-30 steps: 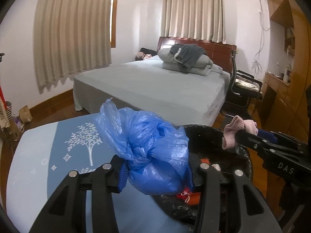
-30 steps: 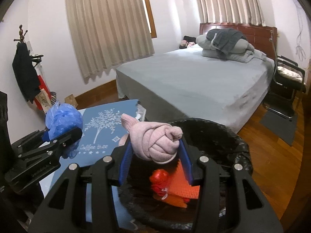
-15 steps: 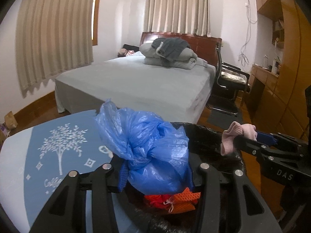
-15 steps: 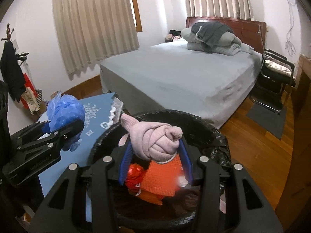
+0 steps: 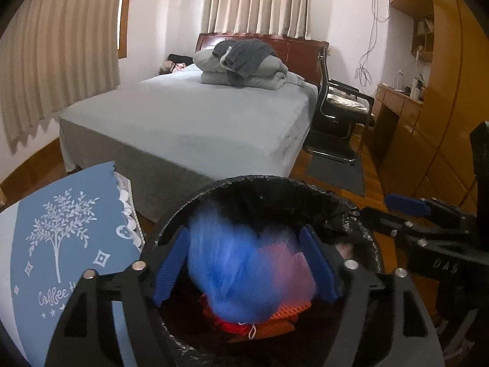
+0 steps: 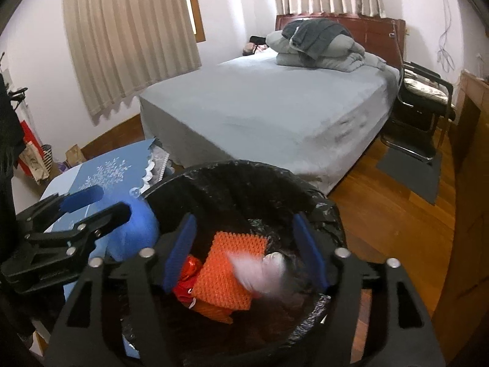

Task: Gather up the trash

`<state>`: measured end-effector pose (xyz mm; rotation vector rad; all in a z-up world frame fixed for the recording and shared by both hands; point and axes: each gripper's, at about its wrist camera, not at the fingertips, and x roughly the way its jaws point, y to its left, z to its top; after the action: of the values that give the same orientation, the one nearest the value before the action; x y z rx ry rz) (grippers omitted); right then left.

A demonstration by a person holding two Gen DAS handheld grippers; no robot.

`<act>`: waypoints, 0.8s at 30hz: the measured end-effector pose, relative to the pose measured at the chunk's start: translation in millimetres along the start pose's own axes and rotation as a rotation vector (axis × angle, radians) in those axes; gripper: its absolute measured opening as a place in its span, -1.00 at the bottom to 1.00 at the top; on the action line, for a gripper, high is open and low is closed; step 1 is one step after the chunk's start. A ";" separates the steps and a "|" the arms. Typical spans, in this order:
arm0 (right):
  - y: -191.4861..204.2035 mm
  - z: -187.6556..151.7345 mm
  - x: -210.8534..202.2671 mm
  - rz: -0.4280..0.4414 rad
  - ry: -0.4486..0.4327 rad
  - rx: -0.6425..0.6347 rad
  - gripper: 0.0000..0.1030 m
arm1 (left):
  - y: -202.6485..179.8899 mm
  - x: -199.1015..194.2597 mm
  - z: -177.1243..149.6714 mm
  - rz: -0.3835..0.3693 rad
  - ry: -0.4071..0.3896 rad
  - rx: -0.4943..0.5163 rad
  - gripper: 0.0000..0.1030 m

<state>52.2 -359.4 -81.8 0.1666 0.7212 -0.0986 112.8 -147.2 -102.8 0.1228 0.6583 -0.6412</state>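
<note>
- On the left, at about nine o'clock from the bin, the desk [image 5: 36, 244] with its blue tree-print cloth [image 6: 101, 174] carried no trash that I could see.
- My left hand-held gripper [image 5: 244, 269] hung over the black-lined trash bin [image 5: 275, 189]. A second before, it had been clenched on the blue plastic bag [image 5: 226, 263]; now its jaws were opening and the pads stood clear of the bag, which showed as a blur between them, apparently dropping into the bin.
- My right hand-held gripper [image 6: 244, 253], at about three o'clock from the left one, had likewise been clamped on the pink knotted cloth [image 6: 256, 272]. Its jaws were opening too, released, with the cloth blurred in mid-fall between them.
- Lower in the bin lay an orange knitted piece [image 6: 229, 272] and a red wrapper [image 6: 186, 278].
- I judged both items delivered; next I would lift both hand-held grippers clear and look for remaining trash.
</note>
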 end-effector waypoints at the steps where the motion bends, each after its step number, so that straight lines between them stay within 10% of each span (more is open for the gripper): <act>1: -1.2 0.4 -1.1 -0.004 -0.005 0.002 0.45 | 1.0 -0.2 0.6 0.002 -0.001 -0.004 0.57; 8: 1.0 4.2 -10.8 0.002 -0.008 0.020 0.84 | 14.9 -20.3 3.7 0.056 -0.026 -0.029 0.79; 24: 46.9 10.3 -78.0 0.046 -0.033 -0.010 0.87 | 36.1 -111.0 -9.1 0.193 -0.065 -0.074 0.88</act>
<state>7.6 -312.7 -16.9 0.1715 0.6842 -0.0532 61.9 -58.2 -46.2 0.0948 0.5984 -0.4324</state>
